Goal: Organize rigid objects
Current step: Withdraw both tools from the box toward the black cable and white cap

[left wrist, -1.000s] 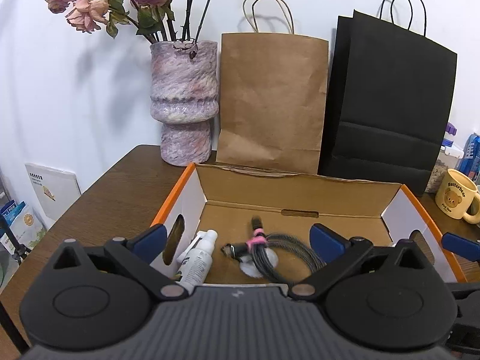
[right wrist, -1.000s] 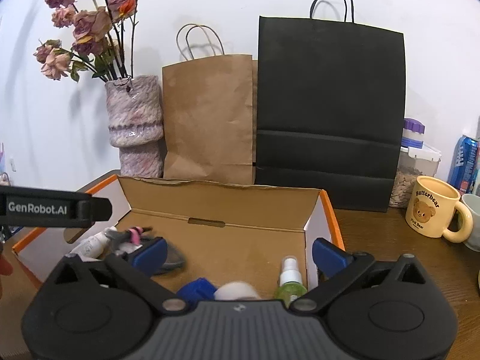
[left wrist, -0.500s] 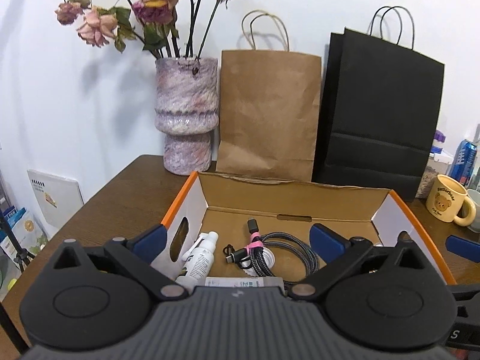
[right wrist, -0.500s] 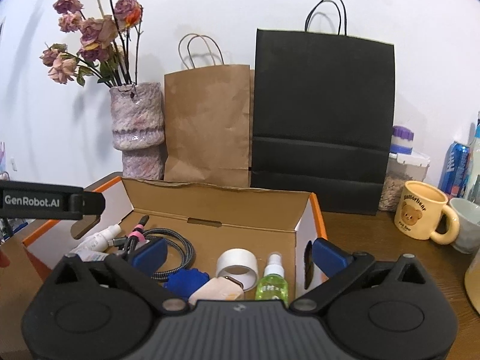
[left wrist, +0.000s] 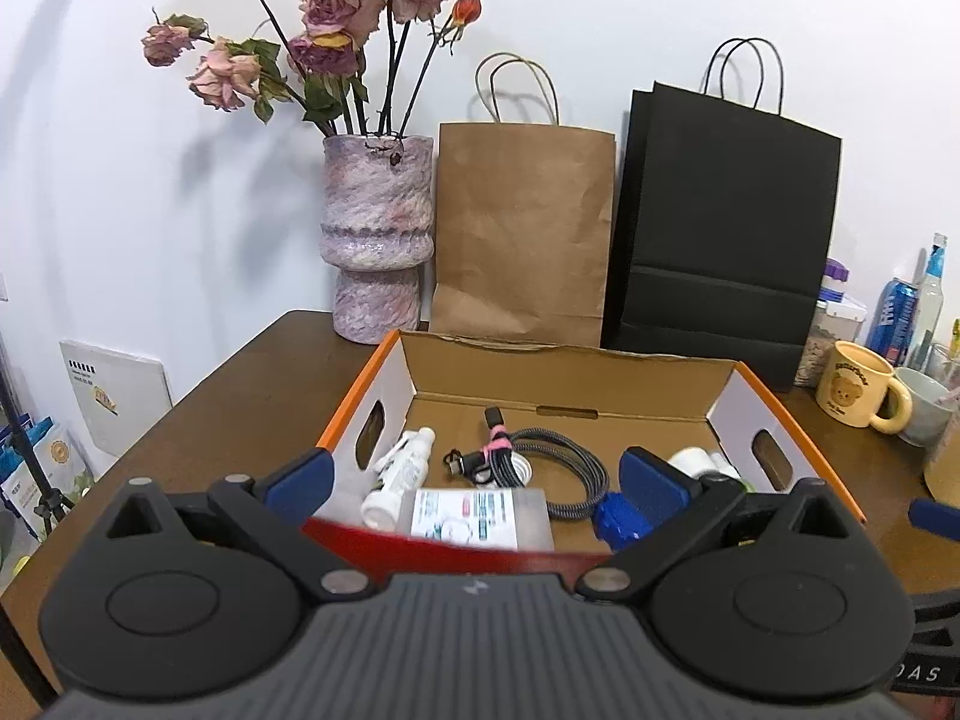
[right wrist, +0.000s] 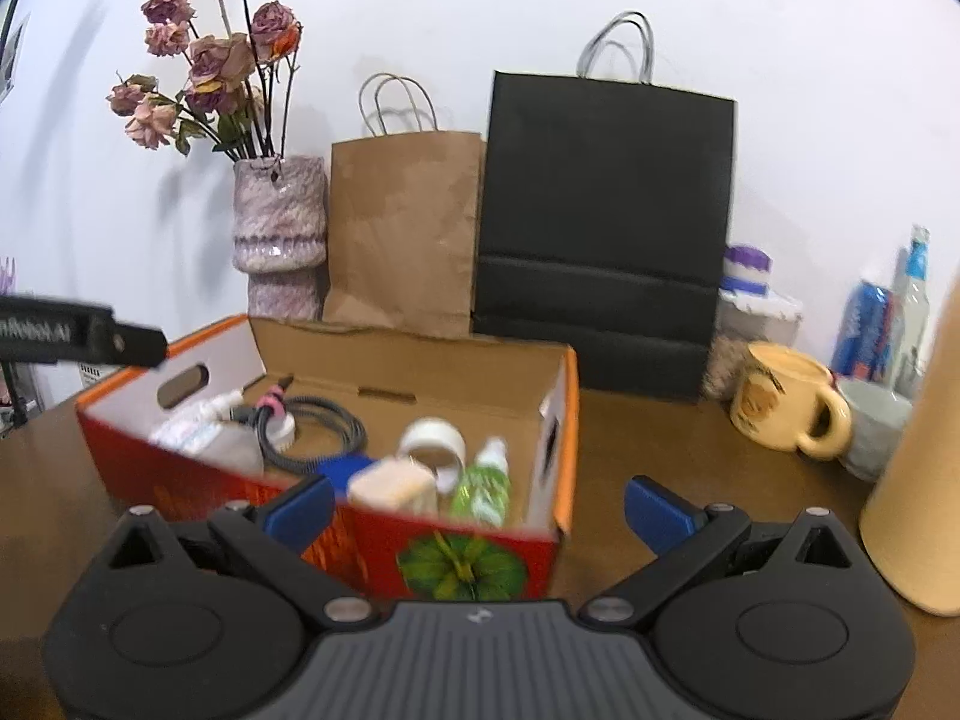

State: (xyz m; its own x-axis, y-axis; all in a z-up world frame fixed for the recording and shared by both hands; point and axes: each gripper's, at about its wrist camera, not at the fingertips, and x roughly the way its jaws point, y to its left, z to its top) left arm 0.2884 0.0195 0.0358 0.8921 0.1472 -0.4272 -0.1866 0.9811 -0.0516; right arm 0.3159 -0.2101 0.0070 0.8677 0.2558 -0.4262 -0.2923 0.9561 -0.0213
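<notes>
An open orange and red cardboard box (left wrist: 384,378) (right wrist: 180,483) stands on the brown table. It holds a white spray bottle (left wrist: 401,468), a coiled grey cable with a pink tie (left wrist: 540,456) (right wrist: 318,426), a flat labelled packet (left wrist: 468,513), a blue item (left wrist: 618,519), a tape roll (right wrist: 433,438), a beige block (right wrist: 393,483) and a green spray bottle (right wrist: 483,483). My left gripper (left wrist: 474,477) is open and empty, just in front of the box's near wall. My right gripper (right wrist: 480,507) is open and empty, in front of the box's right front corner.
Behind the box stand a mottled vase with dried roses (left wrist: 378,240), a brown paper bag (left wrist: 522,234) and a black paper bag (left wrist: 720,228). Right of the box are a yellow bear mug (right wrist: 780,408), a grey cup (right wrist: 876,429), cans, and a tan cylinder (right wrist: 924,468).
Both grippers have drawn back and up from the box, so its near wall and more of its contents show. Both stay open and empty.
</notes>
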